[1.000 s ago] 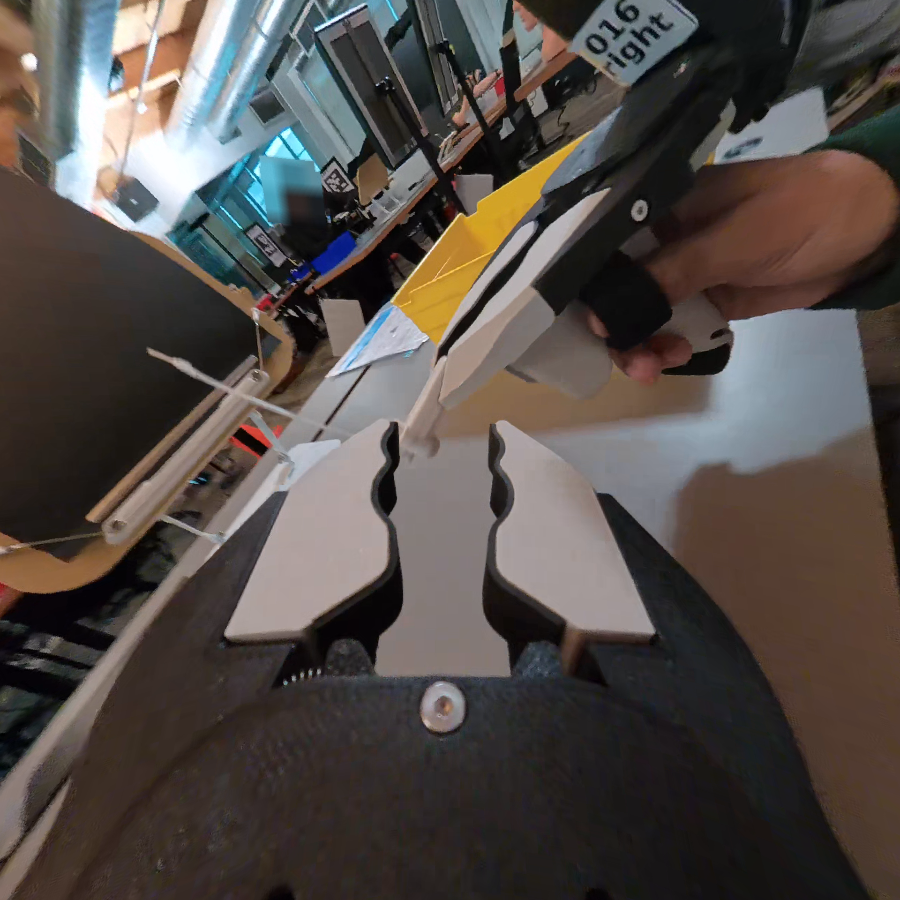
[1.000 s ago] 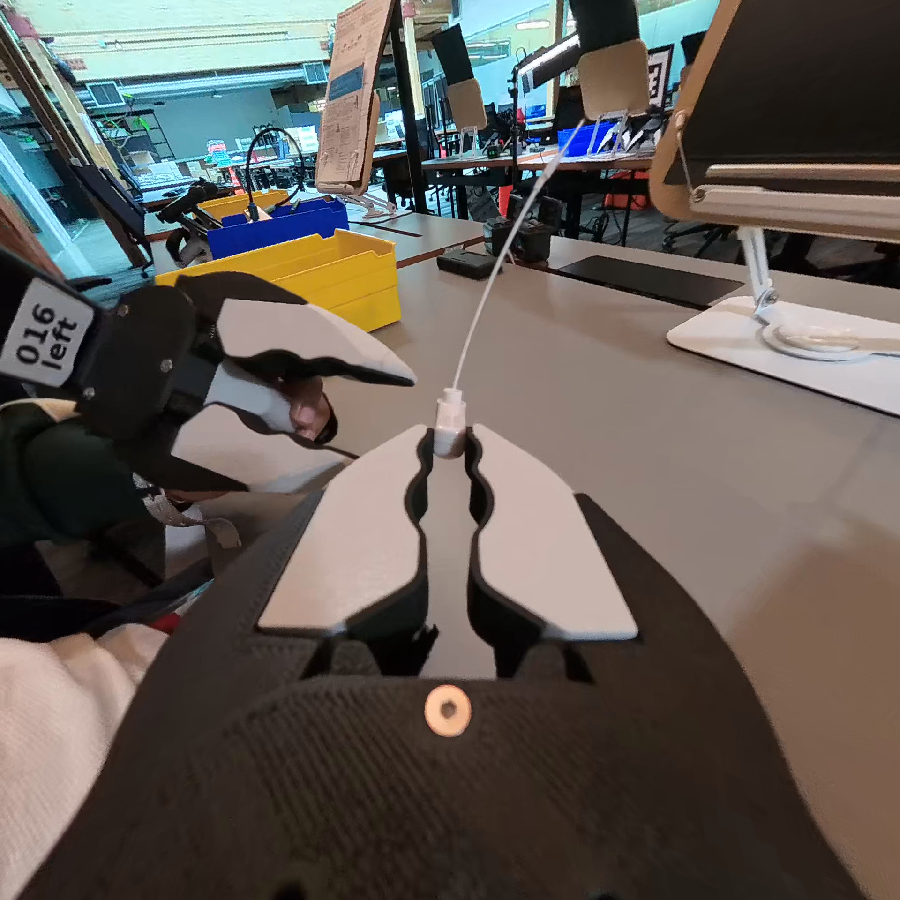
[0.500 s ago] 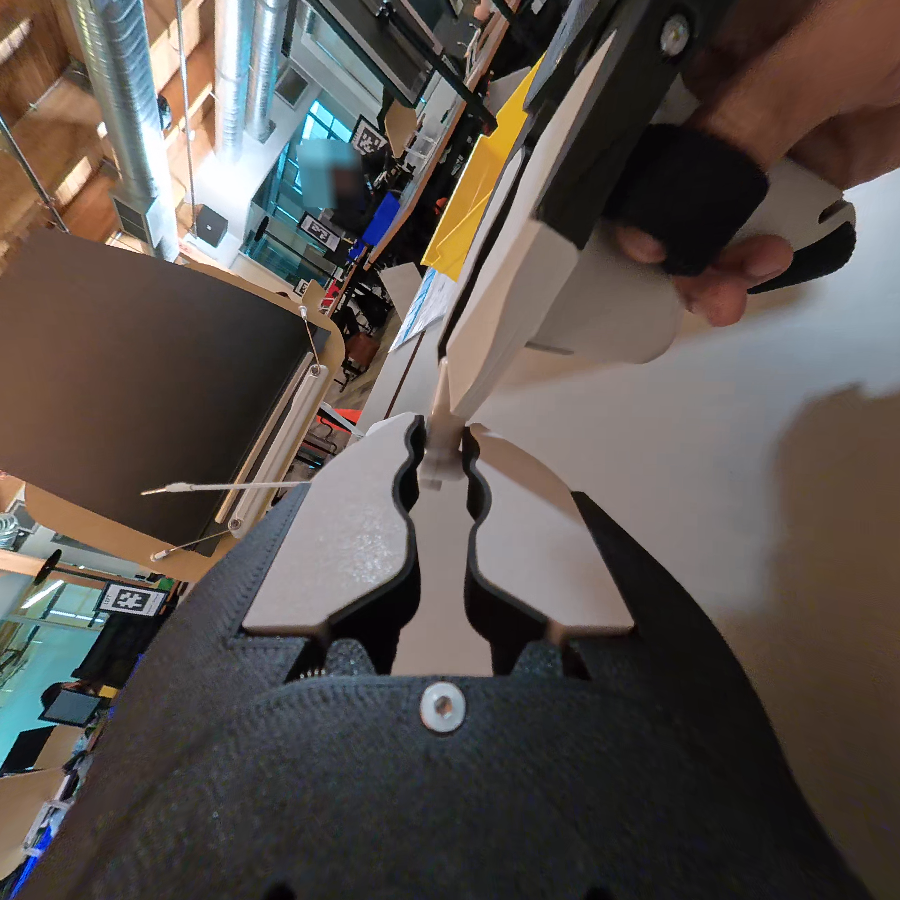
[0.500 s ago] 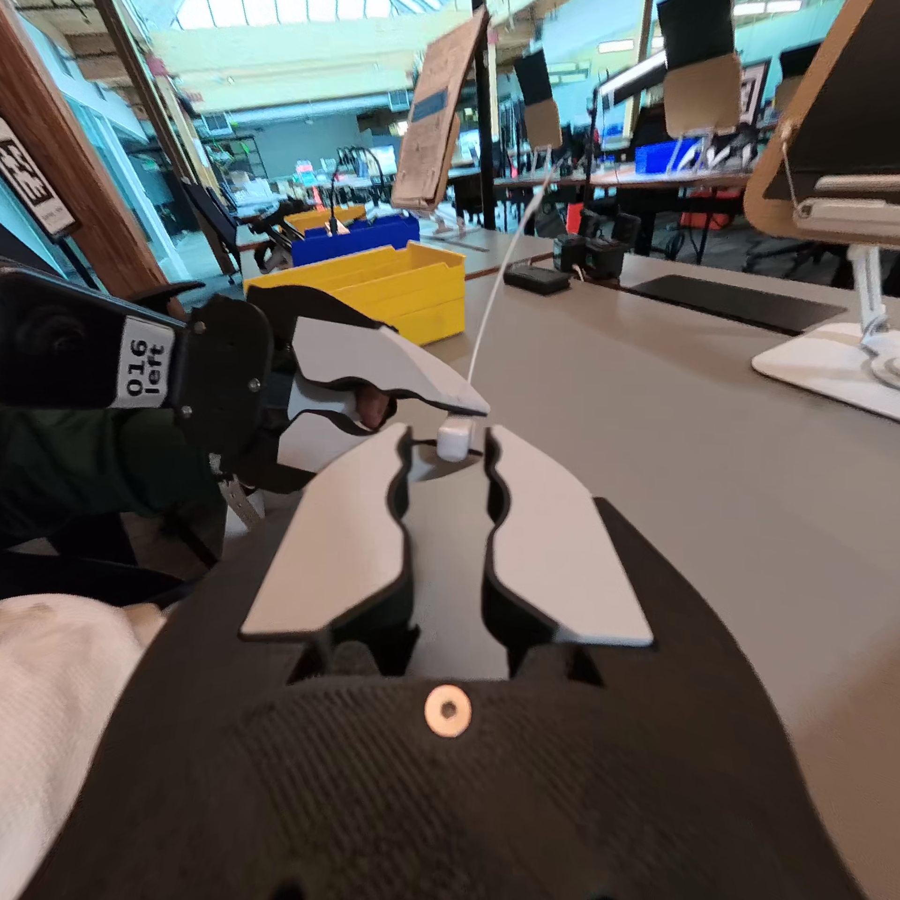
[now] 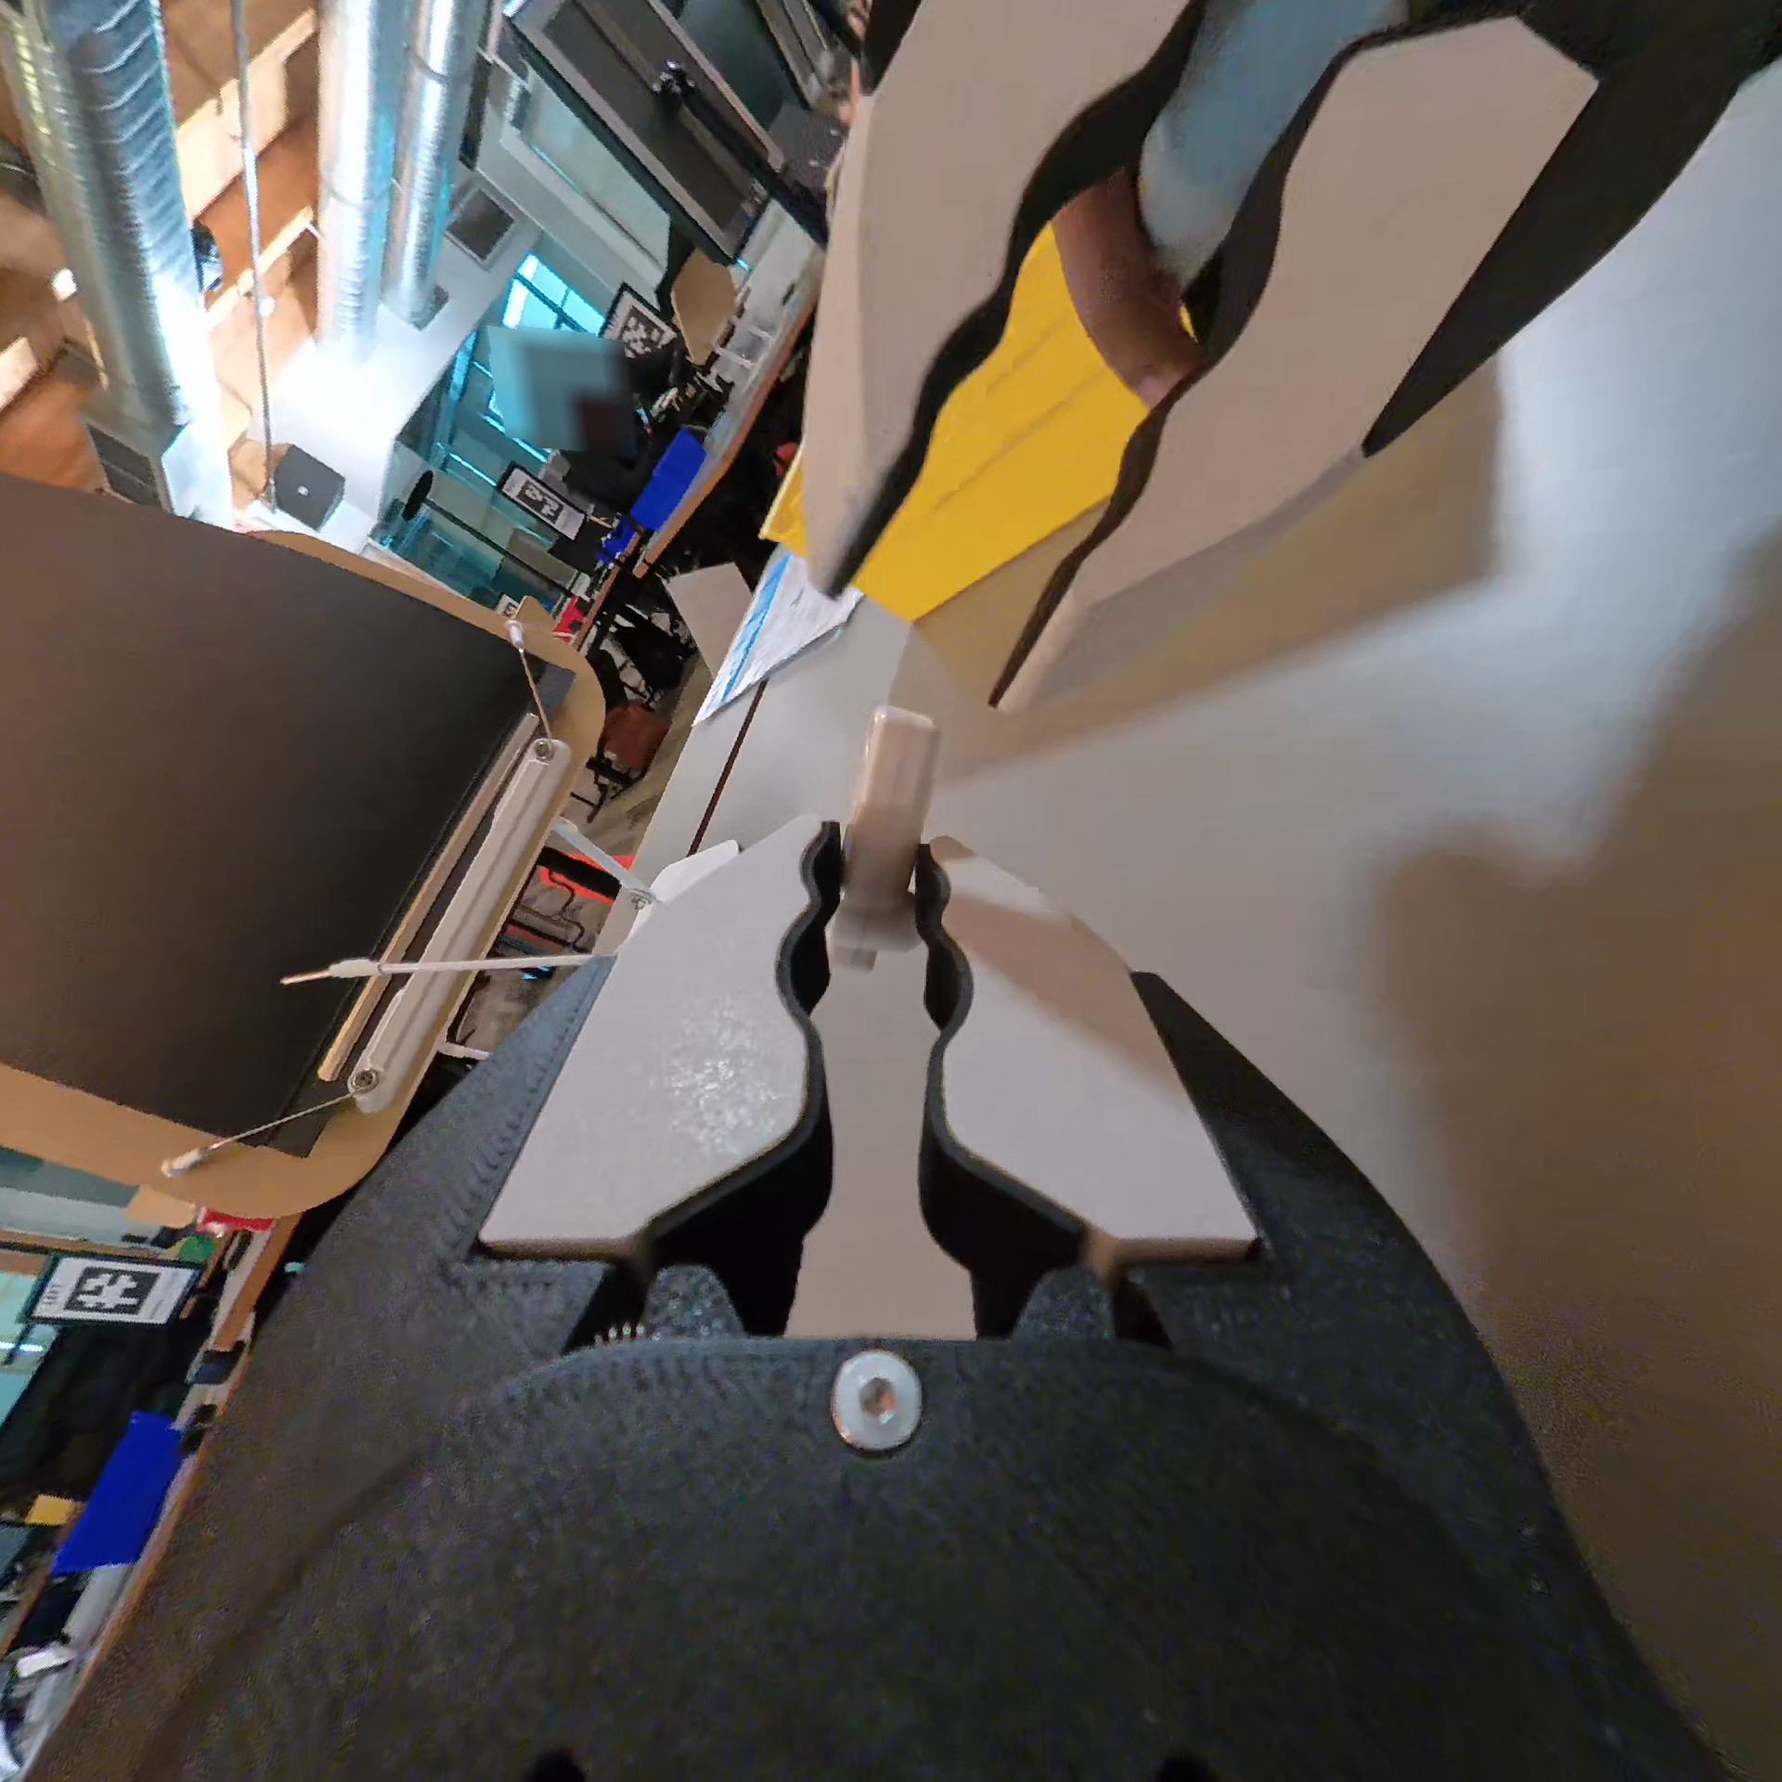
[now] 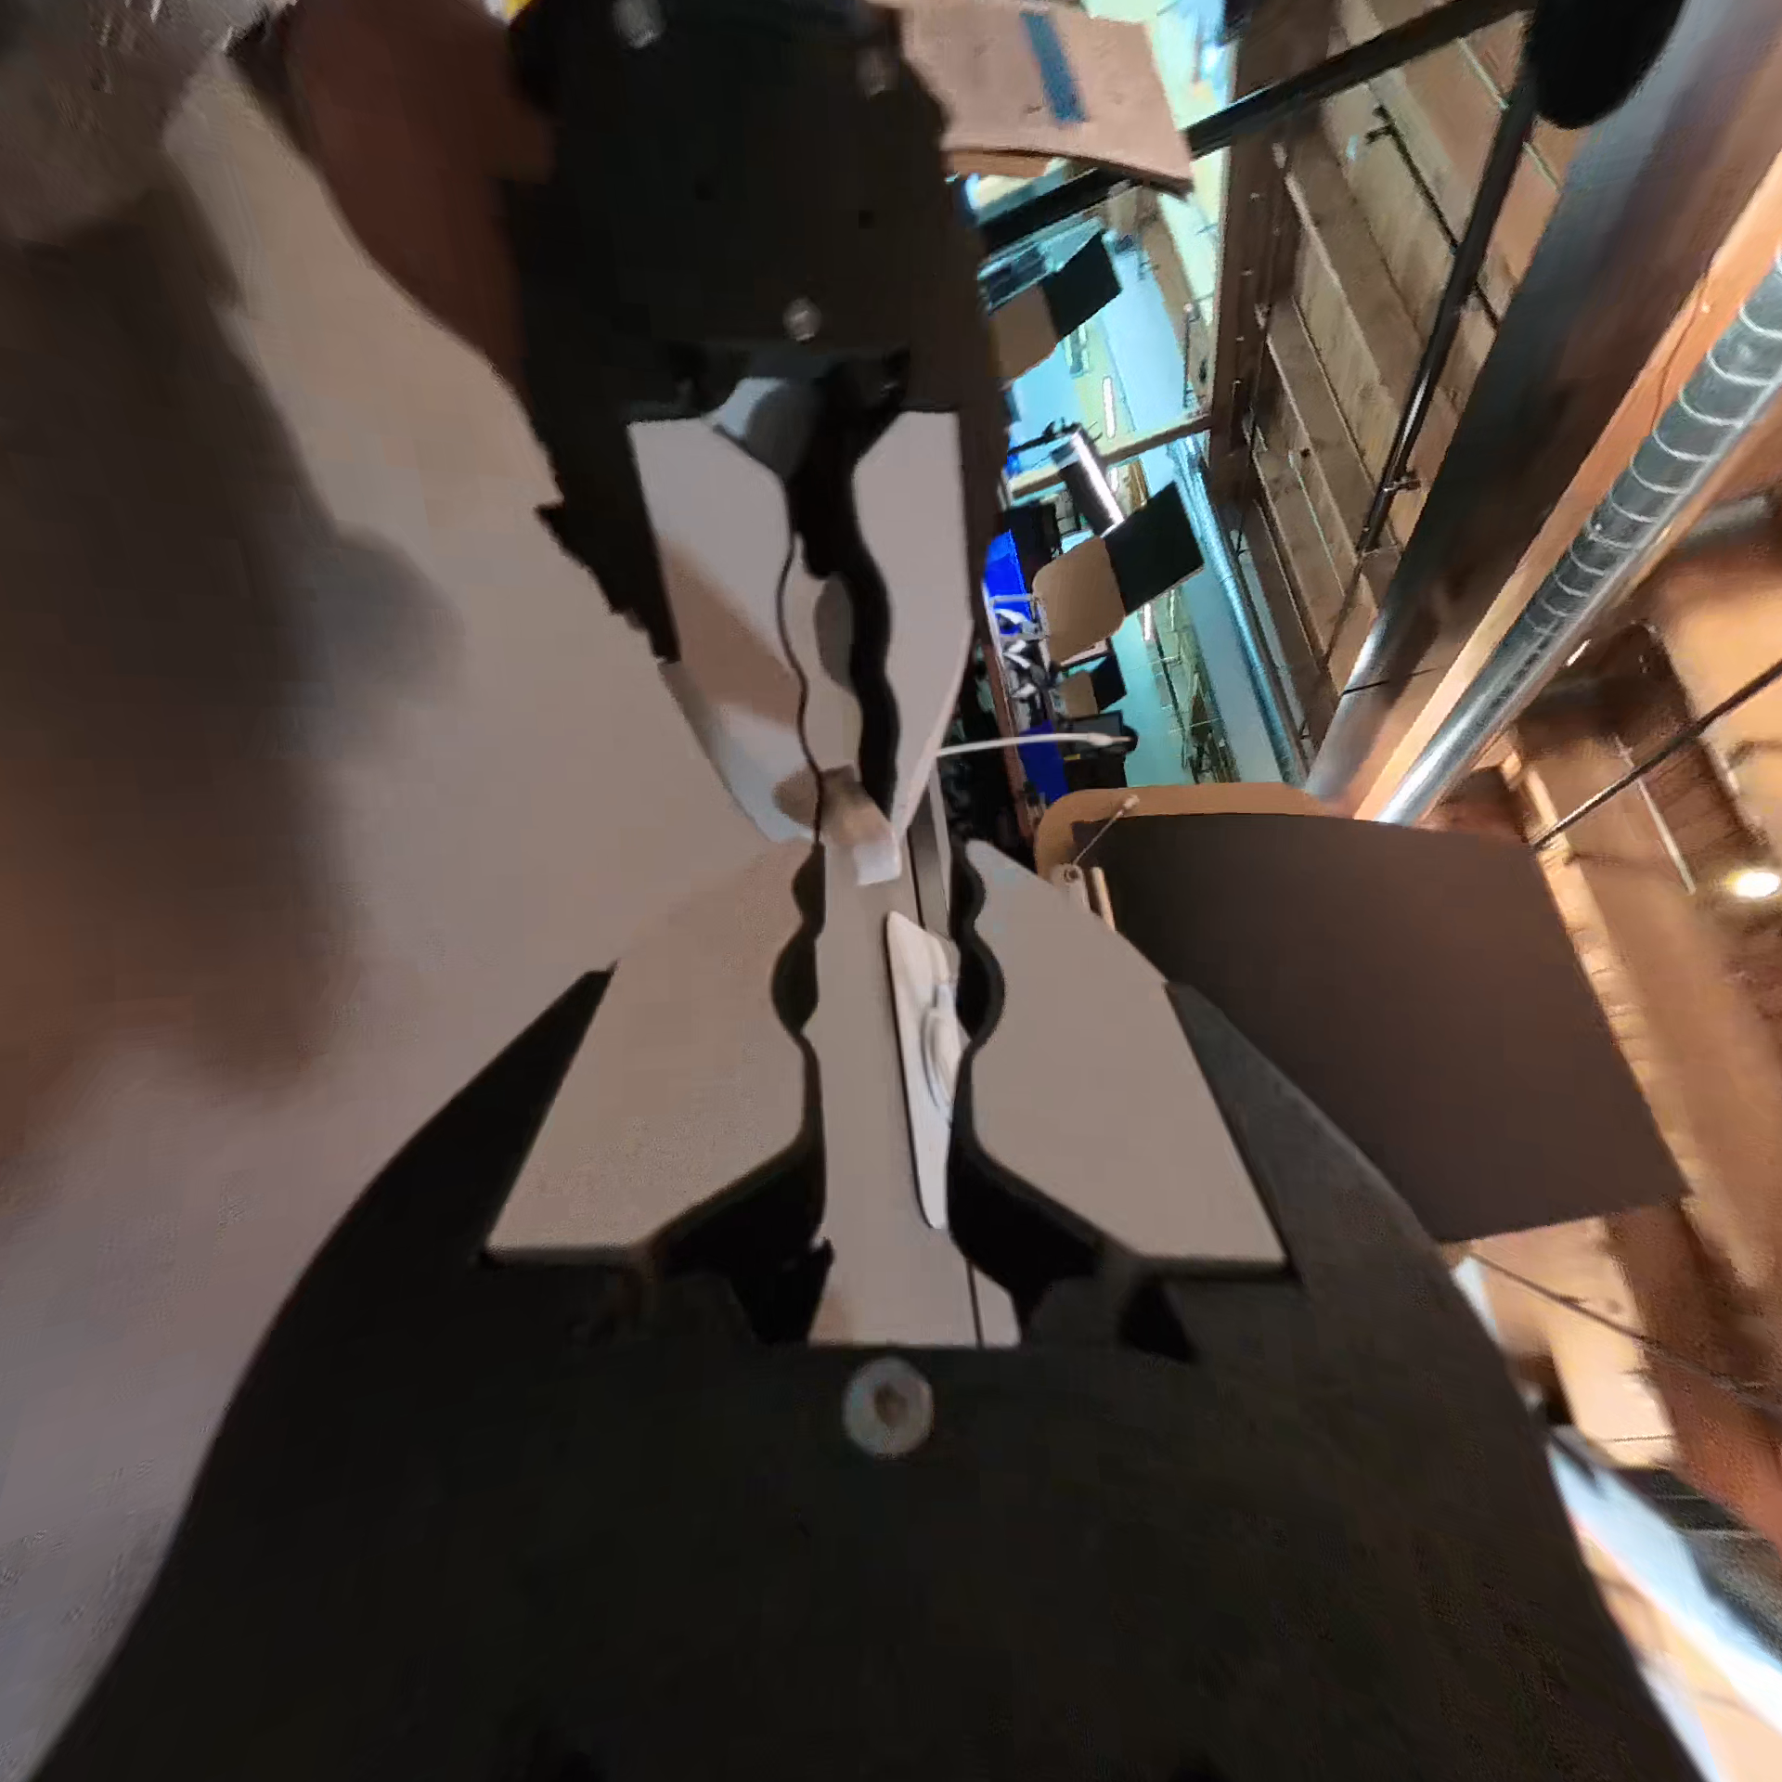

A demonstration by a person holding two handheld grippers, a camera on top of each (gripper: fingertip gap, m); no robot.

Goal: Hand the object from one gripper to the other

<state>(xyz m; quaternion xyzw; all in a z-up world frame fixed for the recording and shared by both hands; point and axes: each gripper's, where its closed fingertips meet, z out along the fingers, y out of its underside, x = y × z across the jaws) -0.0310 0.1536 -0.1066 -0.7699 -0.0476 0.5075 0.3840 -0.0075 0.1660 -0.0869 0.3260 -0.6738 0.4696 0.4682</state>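
Note:
A white cable plug (image 5: pixel 882 849) sits clamped between the tips of my left gripper (image 5: pixel 876 841). Its thin white cable trails off to the left (image 5: pixel 434 966). My right gripper (image 5: pixel 916 636) hangs open just above and beyond the plug, not touching it. In the right wrist view my right gripper (image 6: pixel 892 853) is open and empty. The left gripper (image 6: pixel 849 805) faces it tip to tip, shut on the plug (image 6: pixel 868 849), with the cable (image 6: pixel 1032 742) curving away to the right.
A grey table (image 5: pixel 1398 771) lies under both grippers. A yellow bin (image 5: pixel 1012 453) stands behind the right gripper. A black board on a cardboard-backed stand (image 5: pixel 222 820) is on the left, with its white base (image 6: pixel 921 1041) on the table. My left and right fingertips are right by each other.
One second ago my right gripper held the plug and my left was open. The left has shut on the plug, the right has opened and drawn slightly back. Both views have rolled.

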